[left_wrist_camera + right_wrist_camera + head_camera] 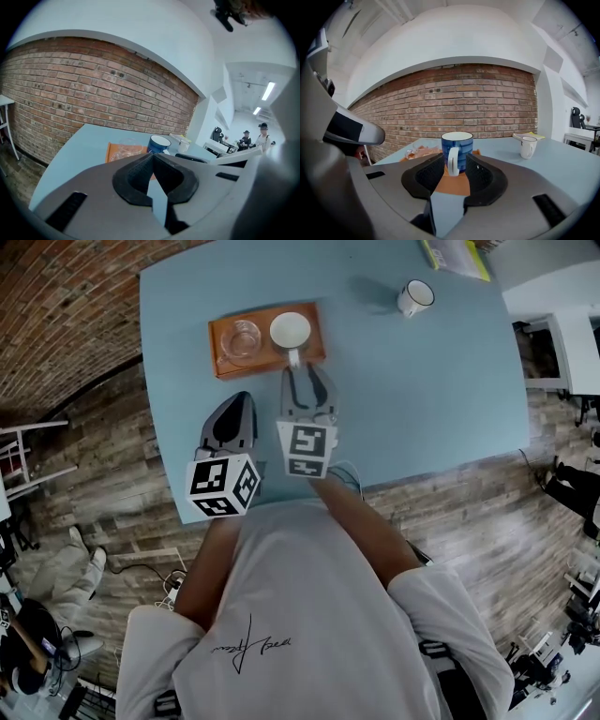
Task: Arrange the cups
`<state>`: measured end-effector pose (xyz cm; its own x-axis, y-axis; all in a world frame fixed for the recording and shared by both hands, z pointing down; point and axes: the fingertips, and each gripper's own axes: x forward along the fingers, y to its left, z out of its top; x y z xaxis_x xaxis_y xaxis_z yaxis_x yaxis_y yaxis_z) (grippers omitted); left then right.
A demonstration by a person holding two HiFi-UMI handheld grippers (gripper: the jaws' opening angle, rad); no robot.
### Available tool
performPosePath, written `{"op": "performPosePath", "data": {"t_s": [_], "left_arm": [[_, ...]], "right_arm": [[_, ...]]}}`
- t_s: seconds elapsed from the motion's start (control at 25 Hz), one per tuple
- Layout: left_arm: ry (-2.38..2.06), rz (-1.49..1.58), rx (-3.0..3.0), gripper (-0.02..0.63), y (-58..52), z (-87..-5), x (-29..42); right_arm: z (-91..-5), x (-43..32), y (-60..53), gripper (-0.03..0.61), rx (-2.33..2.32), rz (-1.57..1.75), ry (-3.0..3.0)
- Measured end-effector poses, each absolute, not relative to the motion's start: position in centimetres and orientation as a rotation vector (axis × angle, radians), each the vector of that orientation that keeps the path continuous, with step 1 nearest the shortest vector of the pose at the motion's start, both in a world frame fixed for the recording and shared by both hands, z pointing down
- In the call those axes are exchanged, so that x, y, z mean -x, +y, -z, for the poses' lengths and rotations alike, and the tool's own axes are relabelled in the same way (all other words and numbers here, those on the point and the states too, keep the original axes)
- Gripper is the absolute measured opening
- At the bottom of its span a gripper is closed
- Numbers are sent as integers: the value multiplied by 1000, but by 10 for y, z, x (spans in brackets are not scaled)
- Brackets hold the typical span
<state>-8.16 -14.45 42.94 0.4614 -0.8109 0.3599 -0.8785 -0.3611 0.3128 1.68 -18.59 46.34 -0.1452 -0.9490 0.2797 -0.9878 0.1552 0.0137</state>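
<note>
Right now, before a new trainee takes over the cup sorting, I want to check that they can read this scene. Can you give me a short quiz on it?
1. True or false: the left claw is shut with nothing in it.
2. What stands between the open jaws of the right claw?
A) nothing
B) the handle of the blue mug
C) a spoon
3. How many cups stand on the orange tray?

Key
1. True.
2. B; the jaws stand apart on either side of the handle without pressing on it.
3. Two: the glass cup and the blue mug.
</note>
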Motion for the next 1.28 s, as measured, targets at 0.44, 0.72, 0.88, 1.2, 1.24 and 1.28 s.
{"op": "performPosePath", "data": {"t_s": [0.44, 0.72, 0.88, 1.2, 1.24, 1.28], "left_arm": [[-1435, -142, -2271, 8, -134, -418, 67], [-1449, -79, -2272, 8, -128, -408, 67], [-1459, -62, -2268, 8, -125, -407, 70], [-1466, -31, -2274, 8, -122, -400, 71], [-1467, -28, -2276, 8, -121, -399, 71], [-1469, -27, -2278, 8, -121, -398, 72]], "right_arm": [[-441, -34, -178, 120, -1852, -260, -2275], [-420, -27, -170, 64, -1782, -227, -2367], [-411, -23, -164, 52, -1735, -221, -2417], [-398, -25, -153, 32, -1657, -231, -2477], [-396, -25, -151, 31, -1649, -238, -2486], [-393, -24, -149, 29, -1642, -242, -2494]]}}
